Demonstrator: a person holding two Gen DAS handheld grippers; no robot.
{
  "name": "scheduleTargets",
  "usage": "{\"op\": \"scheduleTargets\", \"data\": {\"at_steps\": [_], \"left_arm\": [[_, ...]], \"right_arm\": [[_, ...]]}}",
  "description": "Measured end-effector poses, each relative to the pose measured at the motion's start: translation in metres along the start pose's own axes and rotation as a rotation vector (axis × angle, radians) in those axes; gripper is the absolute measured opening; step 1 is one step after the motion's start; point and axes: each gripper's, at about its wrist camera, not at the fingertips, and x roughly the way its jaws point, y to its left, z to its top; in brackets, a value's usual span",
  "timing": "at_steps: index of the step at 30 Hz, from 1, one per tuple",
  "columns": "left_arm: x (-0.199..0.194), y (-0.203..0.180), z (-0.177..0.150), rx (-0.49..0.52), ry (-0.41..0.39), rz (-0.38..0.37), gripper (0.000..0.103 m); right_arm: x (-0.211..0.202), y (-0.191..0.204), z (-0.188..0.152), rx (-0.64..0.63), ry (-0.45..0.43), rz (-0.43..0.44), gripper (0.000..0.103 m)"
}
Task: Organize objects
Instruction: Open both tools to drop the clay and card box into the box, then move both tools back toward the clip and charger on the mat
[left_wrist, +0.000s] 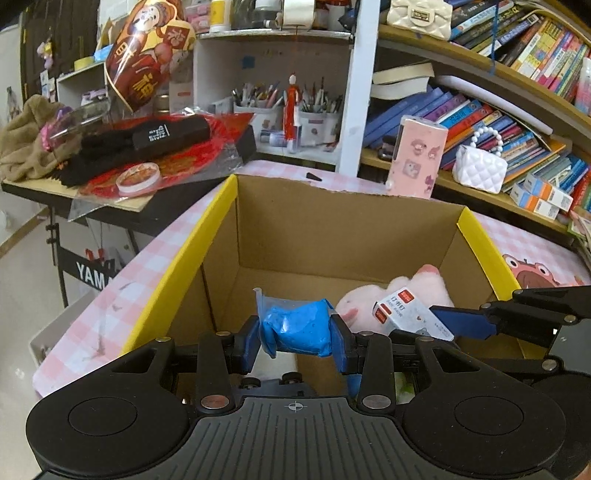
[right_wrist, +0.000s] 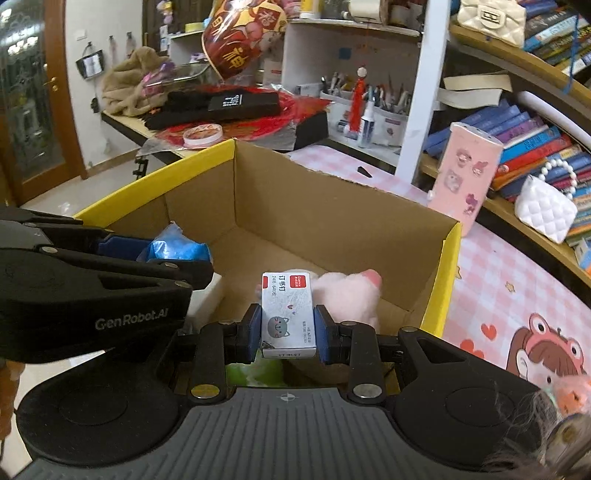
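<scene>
Holding a blue bag of soft blue stuff, clamped from both sides between the blue pads of the left gripper, above the open cardboard box. Gripping a small white staple box with a grey cat face printed on it, squeezed between the pads of the right gripper, likewise over the same carton. Both held side by side near the front of the opening, left gripper also visible from the right wrist view, right gripper reaching in from the right edge of the left wrist view.

Inside the carton: a pink plush toy lying on the brown floor toward the right wall, just behind the staple box; something green and something white low at the front, too hidden to identify. Yellow-edged flaps standing up at left and right.

Carton resting on a pink checked cloth. Beyond it, a pink case with stickers upright, pen cups full of pens on a white shelf, and a white quilted purse on the bookshelf.
</scene>
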Motion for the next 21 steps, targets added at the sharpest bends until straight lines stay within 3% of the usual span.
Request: {"op": "scheduleTargets", "data": {"at_steps": [5,10,13,21], "left_arm": [[0.004,0.002,0.003,-0.008,0.006,0.003,0.041],[-0.004,0.004,0.004,-0.019,-0.017,-0.044,0.069],[-0.021,0.001,0.005,-0.007,-0.065,-0.038,0.077],[-0.085,0.006,0.002,-0.021,-0.185,-0.039,0.084]], "right_arm": [[0.007,-0.005,0.005,-0.027,0.004,-0.001,0.028],[0.000,-0.004,0.003,-0.022,-0.015,0.001,0.034],[-0.010,-0.002,0.004,0.011,-0.035,-0.013,0.037],[-0.067,0.013,-0.001,0.057,-0.160,-0.054,0.042]]}}
